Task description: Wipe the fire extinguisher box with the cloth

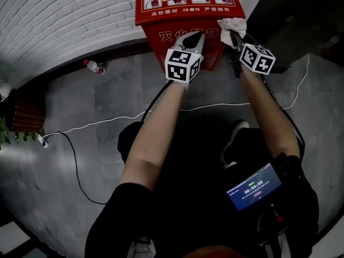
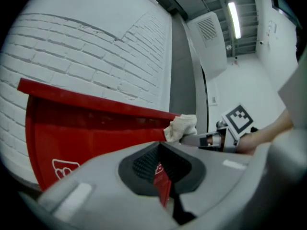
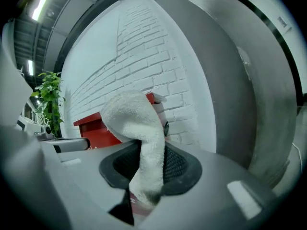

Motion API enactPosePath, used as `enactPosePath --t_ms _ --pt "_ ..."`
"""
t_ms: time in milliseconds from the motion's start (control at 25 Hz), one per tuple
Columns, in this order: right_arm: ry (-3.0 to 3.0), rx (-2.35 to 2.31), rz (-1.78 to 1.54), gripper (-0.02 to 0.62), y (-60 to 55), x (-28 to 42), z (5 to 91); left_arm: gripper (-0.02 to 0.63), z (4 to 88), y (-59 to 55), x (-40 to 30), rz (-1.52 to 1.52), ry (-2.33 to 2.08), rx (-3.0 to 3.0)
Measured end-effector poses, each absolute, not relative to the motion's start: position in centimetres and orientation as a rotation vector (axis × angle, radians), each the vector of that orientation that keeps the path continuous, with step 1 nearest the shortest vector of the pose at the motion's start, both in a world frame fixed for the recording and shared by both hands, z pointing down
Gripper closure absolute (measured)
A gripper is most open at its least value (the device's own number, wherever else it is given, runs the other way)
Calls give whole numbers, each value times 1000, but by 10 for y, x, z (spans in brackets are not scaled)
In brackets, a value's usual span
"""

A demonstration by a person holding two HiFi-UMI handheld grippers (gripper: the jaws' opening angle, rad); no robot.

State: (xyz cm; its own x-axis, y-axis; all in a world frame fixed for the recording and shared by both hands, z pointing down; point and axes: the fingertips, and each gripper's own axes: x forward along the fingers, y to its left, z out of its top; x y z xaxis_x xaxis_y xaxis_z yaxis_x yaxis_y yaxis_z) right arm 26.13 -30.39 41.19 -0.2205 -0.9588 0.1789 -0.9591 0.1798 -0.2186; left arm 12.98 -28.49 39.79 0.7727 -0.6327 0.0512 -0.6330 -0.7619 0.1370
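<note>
The right gripper had its jaws pinched on the cloth. A fold ran down between the dark ribbed pads and the rest bulged up past the tips. The cloth was white, thick and nubbly like towelling. In the head view its bunched end lay against the top right corner of the fire extinguisher box, just ahead of the right gripper.

The left gripper had its jaws drawn together to a thin slit with nothing held between them. Red from the box showed through the gap. In the head view the left gripper pointed at the box front, just beside the right one. Both shells were smooth grey plastic.

The box was glossy red and rectangular, with a flat lid overhanging the front. Its lid carried a row of four white-framed pictograms, and below them white characters read 消防器材 and 严禁挪用. The line above was too small to read. Large white characters on the front were partly hidden by the grippers.

The box stood on a grey stone floor against a white-painted brick wall. A plastic bottle lay at the wall's foot, well left of the box.
</note>
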Motion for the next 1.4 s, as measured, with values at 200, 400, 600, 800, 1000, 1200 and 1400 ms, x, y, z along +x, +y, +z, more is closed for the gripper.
enactPosePath --t_ms 200,400,600,800,1000,1200,1400 --pt "-2491 1925 404 492 -291 231 401 603 400 -285 122 17 -1031 2802" --pt "-2617 1803 377 492 -290 173 391 603 406 -289 85 18 -1116 2749" --pt "-2701 1669 418 492 -291 116 406 603 416 -292 27 5 -1225 2709" --pt "-2717 1575 500 492 -296 76 436 603 430 -293 -19 6 -1308 2650" --pt "-2720 1484 576 492 -301 35 465 603 442 -290 -39 60 -1341 2621" --pt "-2728 1380 569 492 -304 -7 484 603 456 -290 -50 121 -1362 2600" --pt "-2726 1351 606 492 -313 -28 496 603 464 -295 -60 156 -1385 2560"
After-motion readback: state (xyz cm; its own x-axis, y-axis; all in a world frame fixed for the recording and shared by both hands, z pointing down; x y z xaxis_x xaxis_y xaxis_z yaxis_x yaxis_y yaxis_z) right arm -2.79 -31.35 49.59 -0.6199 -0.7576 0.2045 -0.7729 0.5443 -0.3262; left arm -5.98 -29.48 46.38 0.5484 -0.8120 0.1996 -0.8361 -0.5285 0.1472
